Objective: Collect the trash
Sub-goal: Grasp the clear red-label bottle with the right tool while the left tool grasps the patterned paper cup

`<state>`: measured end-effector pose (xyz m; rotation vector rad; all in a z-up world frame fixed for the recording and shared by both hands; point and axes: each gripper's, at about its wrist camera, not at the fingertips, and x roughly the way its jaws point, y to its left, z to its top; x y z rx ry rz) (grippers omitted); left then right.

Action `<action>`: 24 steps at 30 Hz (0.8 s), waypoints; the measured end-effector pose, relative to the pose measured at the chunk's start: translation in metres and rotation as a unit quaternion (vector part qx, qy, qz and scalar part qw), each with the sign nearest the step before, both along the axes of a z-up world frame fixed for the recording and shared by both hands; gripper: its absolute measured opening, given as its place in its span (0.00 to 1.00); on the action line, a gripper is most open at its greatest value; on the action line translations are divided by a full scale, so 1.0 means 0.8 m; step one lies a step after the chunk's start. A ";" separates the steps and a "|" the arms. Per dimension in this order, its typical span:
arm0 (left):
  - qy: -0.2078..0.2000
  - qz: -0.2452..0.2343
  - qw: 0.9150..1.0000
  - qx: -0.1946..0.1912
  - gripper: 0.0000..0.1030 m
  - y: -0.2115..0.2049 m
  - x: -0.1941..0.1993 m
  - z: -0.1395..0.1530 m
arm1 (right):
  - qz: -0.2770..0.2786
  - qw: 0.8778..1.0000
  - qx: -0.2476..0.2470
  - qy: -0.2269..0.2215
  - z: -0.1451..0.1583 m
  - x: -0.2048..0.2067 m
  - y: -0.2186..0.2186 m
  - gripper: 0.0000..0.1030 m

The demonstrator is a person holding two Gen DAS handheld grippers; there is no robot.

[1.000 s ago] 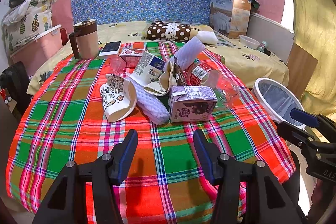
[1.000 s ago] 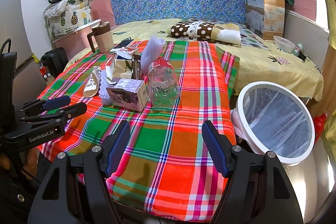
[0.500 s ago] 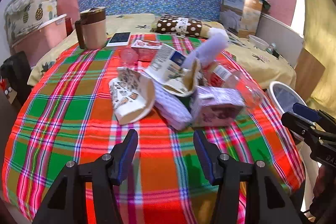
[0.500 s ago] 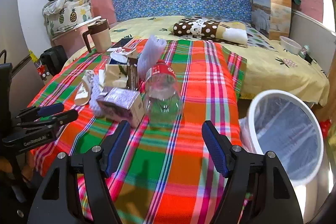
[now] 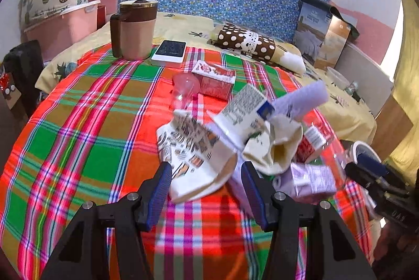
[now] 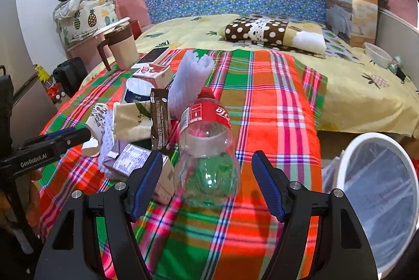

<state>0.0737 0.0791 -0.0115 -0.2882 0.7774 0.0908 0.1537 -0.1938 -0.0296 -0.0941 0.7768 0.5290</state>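
Observation:
A pile of trash lies on the plaid cloth (image 5: 86, 138). My left gripper (image 5: 207, 190) is open, its fingers on either side of the near end of a crushed patterned paper cup (image 5: 193, 156). Behind it lie a white carton (image 5: 243, 112), a cream wrapper (image 5: 277, 149), a purple carton (image 5: 311, 180) and foam wrap (image 5: 301, 99). My right gripper (image 6: 207, 185) is open around the base of a clear plastic bottle with a red label (image 6: 207, 146). The purple carton (image 6: 133, 162) lies just left of it.
A white bin with a clear liner (image 6: 377, 196) stands off the table's right edge. A brown-lidded mug (image 5: 136, 28), a phone (image 5: 170, 52), a red box (image 5: 214, 80) and a clear cup (image 5: 183, 91) sit at the far side. A bed lies behind.
Both grippers moved forward toward the pile. The left one now reaches the paper cup; the right one now brackets the bottle's base. Both stay open.

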 end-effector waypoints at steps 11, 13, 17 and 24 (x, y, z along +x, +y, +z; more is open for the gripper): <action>0.034 0.028 0.999 -0.026 0.40 0.012 0.049 -0.018 | 0.016 0.998 -0.003 0.056 -0.016 0.023 0.003 0.68; 0.042 0.030 0.998 -0.019 0.26 0.014 0.049 -0.021 | 0.019 0.997 -0.004 0.071 -0.021 0.024 0.005 0.63; 0.043 0.036 0.998 -0.014 0.16 0.019 0.042 -0.022 | 0.015 0.998 0.007 0.066 -0.017 0.021 -0.001 0.63; 0.026 0.033 0.999 0.000 0.08 0.016 0.018 -0.009 | 0.004 0.999 0.010 0.053 -0.012 0.003 -0.012 0.62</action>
